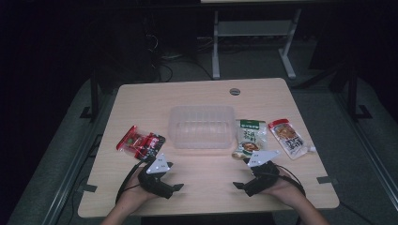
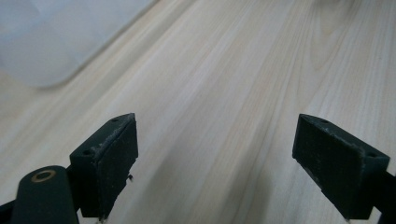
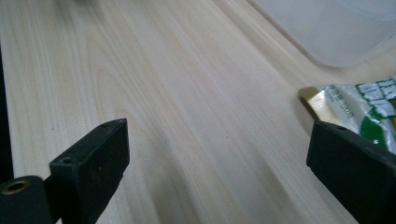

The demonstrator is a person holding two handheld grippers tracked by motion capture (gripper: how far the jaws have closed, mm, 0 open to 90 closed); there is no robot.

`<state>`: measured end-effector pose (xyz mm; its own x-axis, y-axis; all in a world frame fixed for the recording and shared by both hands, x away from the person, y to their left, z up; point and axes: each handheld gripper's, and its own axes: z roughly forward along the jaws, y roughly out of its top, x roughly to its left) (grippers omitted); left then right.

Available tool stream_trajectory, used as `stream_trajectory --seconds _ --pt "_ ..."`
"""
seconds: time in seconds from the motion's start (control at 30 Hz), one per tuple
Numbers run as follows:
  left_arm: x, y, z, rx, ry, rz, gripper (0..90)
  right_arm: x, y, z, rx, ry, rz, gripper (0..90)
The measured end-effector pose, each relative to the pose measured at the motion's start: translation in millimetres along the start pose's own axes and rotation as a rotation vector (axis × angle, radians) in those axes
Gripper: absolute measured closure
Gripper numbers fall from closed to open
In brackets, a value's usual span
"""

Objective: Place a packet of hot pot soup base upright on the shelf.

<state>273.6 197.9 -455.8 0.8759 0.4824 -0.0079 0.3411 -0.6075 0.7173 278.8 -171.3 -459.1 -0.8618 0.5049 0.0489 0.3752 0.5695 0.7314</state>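
A clear plastic container (image 1: 202,126) stands empty at the middle of the wooden table (image 1: 202,96). Left of it lies a red snack packet (image 1: 141,141). To its right lie a green-and-white packet (image 1: 249,138) and an orange-red packet (image 1: 288,137). My left gripper (image 1: 174,176) rests low near the front edge, open, jaws turned inward; its own view has the left gripper (image 2: 217,154) over bare wood, the container (image 2: 51,37) at upper left. My right gripper (image 1: 241,173) mirrors it, open. The right gripper (image 3: 217,158) holds nothing, with the green-and-white packet (image 3: 359,100) beside its right jaw and the container (image 3: 336,28) beyond.
A round cable grommet (image 1: 235,91) sits near the table's far edge. Beyond the table are a white desk frame (image 1: 253,42) and dark floor. Bare wood lies between the two grippers and the container.
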Motion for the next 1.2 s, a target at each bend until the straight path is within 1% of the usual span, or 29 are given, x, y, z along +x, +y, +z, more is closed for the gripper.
stream_trajectory --seconds 0.07,0.17,0.2,0.23,0.3,0.33,0.37,0.43,0.5,0.53,0.57,0.6,0.63,0.67,0.77,0.8,0.83,0.87,0.97,1.0,1.07,1.1,1.13,1.17,1.2 --pt "2.1 -0.2 -0.5 -0.001 -0.004 -0.029 13.6 -0.4 0.2 1.1 0.006 0.002 0.000 5.4" --pt "3.8 0.9 -4.5 -0.006 0.007 -0.028 14.2 -1.2 1.5 -0.1 -0.008 -0.001 0.000 5.4" --pt "4.2 0.9 -5.9 -0.007 0.010 -0.025 15.6 -0.9 1.7 -1.2 -0.012 0.000 0.007 5.4" --pt "5.0 0.9 -7.7 -0.004 0.011 -0.031 17.1 -0.7 1.7 -1.7 -0.015 -0.001 0.007 5.3" --pt "9.2 2.4 -11.6 0.006 0.015 -0.056 23.3 -0.4 1.6 -2.3 -0.020 -0.003 0.002 5.1" --pt "12.7 3.7 -15.7 0.010 0.018 -0.058 25.7 0.0 1.8 -2.2 -0.021 -0.001 0.005 5.2" --pt "13.3 3.8 -17.6 -0.005 0.020 -0.074 29.4 0.7 2.7 -1.9 -0.018 0.000 0.012 5.5" --pt "18.3 3.8 -23.6 -0.003 0.023 -0.089 35.8 1.6 3.9 -1.7 -0.025 -0.004 0.008 5.6" --pt "24.1 3.1 -27.7 0.011 0.028 -0.105 41.4 1.5 4.1 -0.7 -0.032 0.002 -0.001 5.8" --pt "24.1 3.1 -27.7 0.011 0.028 -0.105 44.4 1.5 4.1 -0.7 -0.032 0.002 -0.001 5.8" --pt "29.5 1.6 -32.0 0.013 0.017 -0.140 48.0 1.5 4.0 0.2 -0.029 0.005 -0.002 5.7" --pt "31.0 1.4 -33.4 0.012 0.015 -0.150 50.8 1.2 4.1 0.5 -0.027 0.008 0.001 5.8" --pt "33.2 0.8 -36.1 0.007 0.013 -0.174 53.4 1.1 4.2 0.8 -0.027 0.008 0.003 5.8" --pt "35.3 0.6 -37.6 0.004 0.014 -0.177 56.4 0.8 4.4 1.0 -0.024 0.008 0.006 5.8" --pt "41.5 0.0 -43.8 0.004 0.015 -0.217 65.6 0.6 4.3 1.0 -0.026 0.011 0.009 5.8" --pt "41.5 0.0 -43.8 0.004 0.015 -0.217 69.3 0.9 4.2 1.0 -0.026 0.011 0.008 5.8" --pt "44.5 0.6 -47.4 -0.004 0.015 -0.233 71.9 1.1 4.0 1.3 -0.027 0.011 0.003 5.8" --pt "46.3 0.9 -49.4 0.000 0.019 -0.238 75.1 1.5 4.0 1.6 -0.026 0.013 0.002 5.8" --pt "50.3 1.6 -52.6 -0.002 0.028 -0.245 83.9 2.5 4.0 1.9 -0.026 0.015 0.002 5.8" --pt "54.1 2.3 -55.0 -0.003 0.034 -0.259 86.6 3.4 4.0 2.1 -0.025 0.016 0.002 5.9" --pt "59.9 2.7 -57.7 0.002 0.047 -0.266 89.2 4.2 4.0 1.9 -0.024 0.020 0.007 6.0" --pt "61.6 2.5 -58.5 0.000 0.050 -0.270 89.3 4.0 3.9 1.9 -0.027 0.017 -0.002 6.0" --pt "61.6 2.5 -58.5 0.000 0.050 -0.270 89.4 4.4 4.1 1.7 -0.028 0.017 0.004 6.0" --pt "66.5 2.3 -61.4 0.004 0.060 -0.278 89.4 3.7 4.2 1.4 -0.033 0.018 0.000 6.0" --pt "66.5 2.3 -61.4 0.004 0.060 -0.278 89.5 3.4 4.4 1.0 -0.036 0.018 0.004 6.1"
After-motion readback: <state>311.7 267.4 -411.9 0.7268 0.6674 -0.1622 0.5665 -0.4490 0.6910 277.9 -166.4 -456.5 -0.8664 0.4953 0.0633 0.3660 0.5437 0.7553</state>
